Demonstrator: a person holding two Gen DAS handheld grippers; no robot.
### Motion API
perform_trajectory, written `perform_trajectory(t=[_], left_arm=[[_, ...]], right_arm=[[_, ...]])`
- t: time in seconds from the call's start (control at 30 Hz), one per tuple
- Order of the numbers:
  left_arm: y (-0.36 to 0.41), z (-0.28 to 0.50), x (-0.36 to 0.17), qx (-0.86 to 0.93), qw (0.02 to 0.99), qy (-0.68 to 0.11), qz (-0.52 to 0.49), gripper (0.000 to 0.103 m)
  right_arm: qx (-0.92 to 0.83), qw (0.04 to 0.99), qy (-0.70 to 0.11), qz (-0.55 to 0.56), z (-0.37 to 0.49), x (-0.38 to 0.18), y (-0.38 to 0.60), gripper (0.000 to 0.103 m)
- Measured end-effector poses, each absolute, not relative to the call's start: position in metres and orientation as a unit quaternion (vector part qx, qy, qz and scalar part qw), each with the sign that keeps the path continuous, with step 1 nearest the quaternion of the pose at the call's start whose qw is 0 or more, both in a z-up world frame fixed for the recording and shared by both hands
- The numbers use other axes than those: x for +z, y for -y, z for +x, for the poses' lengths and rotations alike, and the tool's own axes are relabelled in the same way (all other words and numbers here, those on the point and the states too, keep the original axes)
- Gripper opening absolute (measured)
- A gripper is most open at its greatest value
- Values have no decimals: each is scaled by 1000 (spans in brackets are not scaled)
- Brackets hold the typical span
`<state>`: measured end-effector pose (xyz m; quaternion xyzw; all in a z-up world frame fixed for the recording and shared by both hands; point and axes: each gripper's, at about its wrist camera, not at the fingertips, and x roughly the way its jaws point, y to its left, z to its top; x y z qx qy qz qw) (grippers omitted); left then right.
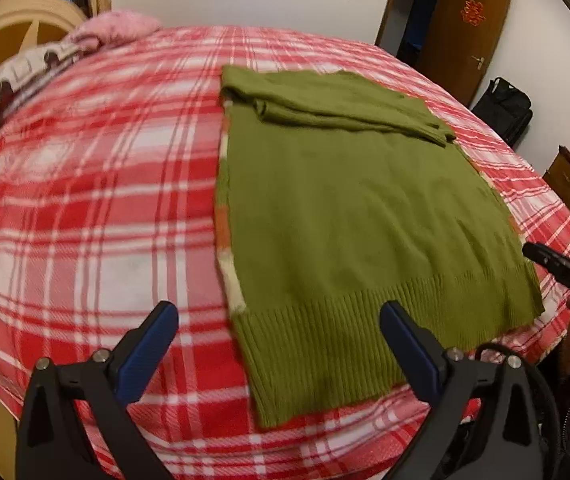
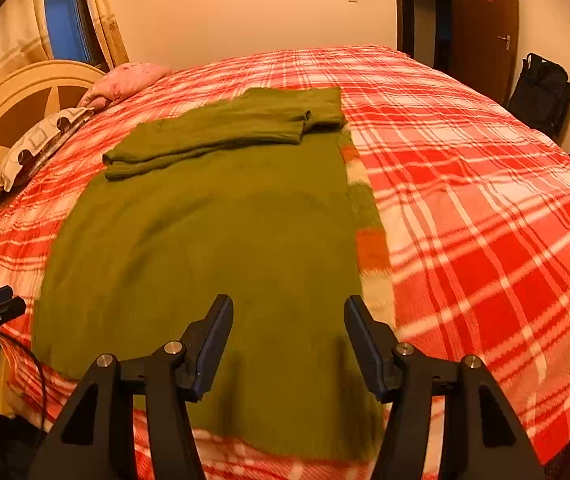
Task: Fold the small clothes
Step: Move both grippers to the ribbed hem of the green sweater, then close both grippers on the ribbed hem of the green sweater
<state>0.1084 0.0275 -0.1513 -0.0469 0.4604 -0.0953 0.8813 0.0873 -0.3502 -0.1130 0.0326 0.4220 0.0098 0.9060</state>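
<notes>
The left gripper, fingers spread and empty, hovers over the near ribbed hem of the green sweater, which lies flat on the plaid bed, sleeves folded across its far end. The right gripper hovers over the sweater's near right corner, fingers apart, empty.

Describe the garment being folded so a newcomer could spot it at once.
Start at the large bed with the red-and-white plaid blanket. Lying flat on it near the close edge is an olive-green knit sweater, sleeves folded across its far end. It is the only solid green item; the pillows by the headboard are pink and patterned white.
</notes>
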Motion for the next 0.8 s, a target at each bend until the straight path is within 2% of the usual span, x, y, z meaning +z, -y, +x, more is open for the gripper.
perform_trajectory(t=[0.37, 0.43, 0.7, 0.8], left_arm=[[-32, 96, -175, -109, 845, -513, -104, 80], [-28, 94, -179, -120, 837, -523, -106, 68], [-24, 91, -185, -121, 830, -536, -102, 56], [-20, 90, -186, -128, 829, -537, -88, 45]], right_arm=[[-11, 894, -447, 39, 63, -130, 371, 59], [-10, 891, -451, 43, 59, -132, 373, 59], [-9, 889, -456, 51, 46, -136, 377, 59], [-5, 887, -459, 51, 43, -137, 377, 59]])
